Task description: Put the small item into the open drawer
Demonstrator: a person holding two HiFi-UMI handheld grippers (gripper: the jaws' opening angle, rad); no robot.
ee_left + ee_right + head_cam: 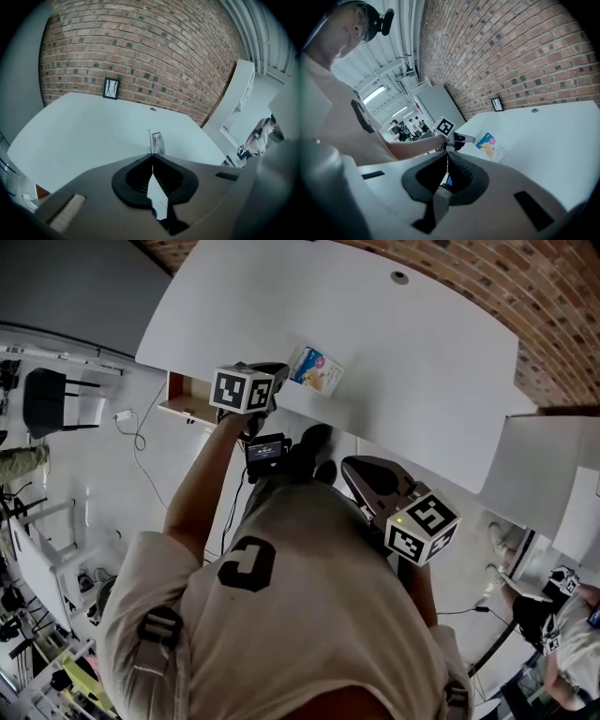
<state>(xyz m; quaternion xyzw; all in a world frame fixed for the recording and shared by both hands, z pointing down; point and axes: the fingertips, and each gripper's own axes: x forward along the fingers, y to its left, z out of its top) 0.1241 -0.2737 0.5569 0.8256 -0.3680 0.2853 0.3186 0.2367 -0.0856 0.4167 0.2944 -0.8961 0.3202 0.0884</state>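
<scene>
The small item is a flat blue, pink and white packet [315,369] near the white table's [403,362] front edge. In the left gripper view the packet [157,142] shows edge-on, rising straight out of the closed tips. My left gripper [281,373] is shut on the packet's near edge; the right gripper view shows the left gripper [469,138] at the packet [490,146]. Below the table's left front edge is the open drawer [184,394] with a wood-coloured inside. My right gripper [354,468] hangs near my body, off the table, shut with nothing in it.
A cable hole [400,277] sits at the table's far side, before a brick wall [525,306]. A black chair [52,401] and a cable [141,432] are on the floor at left. A white cabinet [539,474] and another person [562,629] are at right.
</scene>
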